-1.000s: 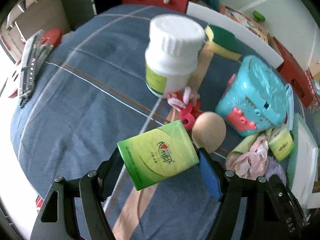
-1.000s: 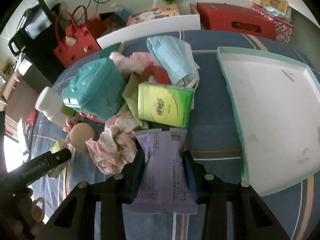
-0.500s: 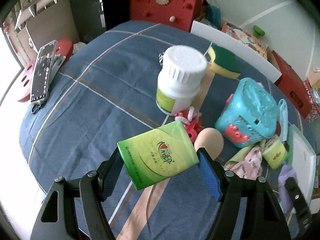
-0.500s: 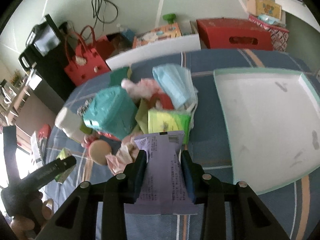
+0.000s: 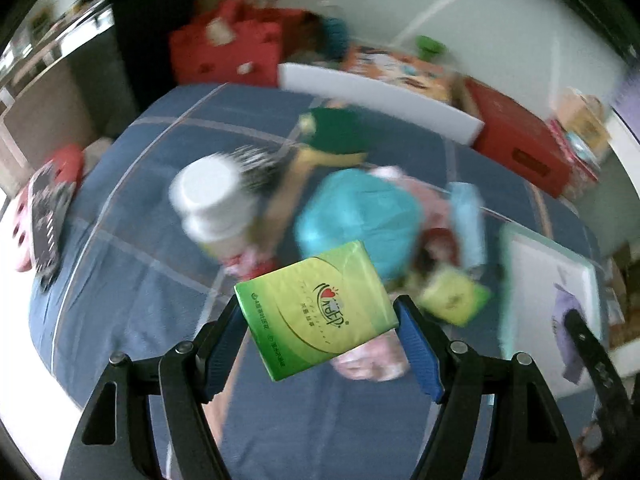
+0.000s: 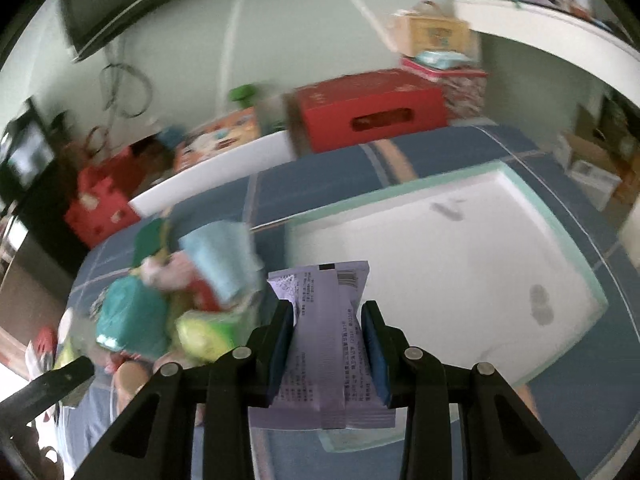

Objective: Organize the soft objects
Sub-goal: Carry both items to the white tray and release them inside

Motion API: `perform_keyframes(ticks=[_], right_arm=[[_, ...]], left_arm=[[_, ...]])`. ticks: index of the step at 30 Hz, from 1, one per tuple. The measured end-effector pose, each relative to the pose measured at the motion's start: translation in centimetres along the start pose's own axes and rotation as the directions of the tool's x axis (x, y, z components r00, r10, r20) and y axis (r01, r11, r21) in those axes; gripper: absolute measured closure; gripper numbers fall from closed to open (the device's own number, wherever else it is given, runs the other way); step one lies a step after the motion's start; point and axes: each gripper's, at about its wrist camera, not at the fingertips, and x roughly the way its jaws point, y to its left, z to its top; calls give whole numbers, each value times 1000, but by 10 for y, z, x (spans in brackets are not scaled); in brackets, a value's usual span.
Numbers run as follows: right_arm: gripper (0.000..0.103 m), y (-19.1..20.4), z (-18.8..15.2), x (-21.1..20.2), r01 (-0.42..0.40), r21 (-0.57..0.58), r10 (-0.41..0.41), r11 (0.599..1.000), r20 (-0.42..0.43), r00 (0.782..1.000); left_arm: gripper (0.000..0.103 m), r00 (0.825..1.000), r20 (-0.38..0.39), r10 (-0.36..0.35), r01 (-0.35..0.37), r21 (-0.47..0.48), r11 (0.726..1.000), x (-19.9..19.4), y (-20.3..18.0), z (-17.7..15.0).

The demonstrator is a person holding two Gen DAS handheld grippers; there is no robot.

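Both grippers (image 5: 320, 328) (image 6: 326, 344) have black arms, silver screws and blue pads.

I count two green tissue packs (image 5: 320, 312) (image 5: 454, 298), one purple packet (image 6: 324, 344), one white bottle (image 5: 212, 208) and one teal basket (image 5: 360, 216) left of the one white tray (image 6: 448, 236).

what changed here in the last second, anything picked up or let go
Both grippers lifted away from the pile toward the white tray. The right gripper carried the purple packet to the tray's near edge; the left gripper raised the green tissue pack. Nothing was released; both grips held, and the pile stayed put.
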Motion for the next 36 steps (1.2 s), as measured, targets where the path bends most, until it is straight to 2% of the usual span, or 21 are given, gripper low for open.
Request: perform_keyframes(ticks=[6, 12, 19, 23, 28, 30, 31, 32, 36], right_arm=[[65, -52, 10, 10, 104, 117, -102, 988, -21, 995], [65, -100, 11, 13, 200, 223, -196, 954, -42, 980], [65, -139, 12, 13, 267, 310, -260, 912, -64, 963], [65, -147, 12, 17, 279, 324, -269, 904, -77, 960], [64, -150, 11, 18, 288, 325, -276, 901, -82, 958], [64, -151, 11, 17, 293, 322, -281, 900, -83, 956], [64, -151, 11, 17, 294, 321, -282, 901, -84, 956], [64, -151, 11, 18, 294, 320, -282, 900, -85, 956], [62, -150, 13, 13, 308, 311, -299, 899, -78, 951]], left_arm=[[28, 997, -27, -65, 69, 151, 986, 2, -75, 13], [28, 989, -100, -108, 132, 281, 951, 21, -145, 11], [28, 977, -153, -148, 195, 366, 910, 40, -205, 1], [28, 974, -159, -162, 214, 401, 891, 51, -236, -1], [28, 969, -157, -192, 242, 425, 872, 56, -256, -2], [23, 967, -148, -210, 253, 423, 870, 55, -257, -1], [16, 967, -139, -215, 254, 418, 872, 53, -256, -1], [13, 967, -133, -216, 252, 412, 876, 53, -253, 0], [13, 973, -121, -196, 227, 362, 904, 53, -238, 8]])
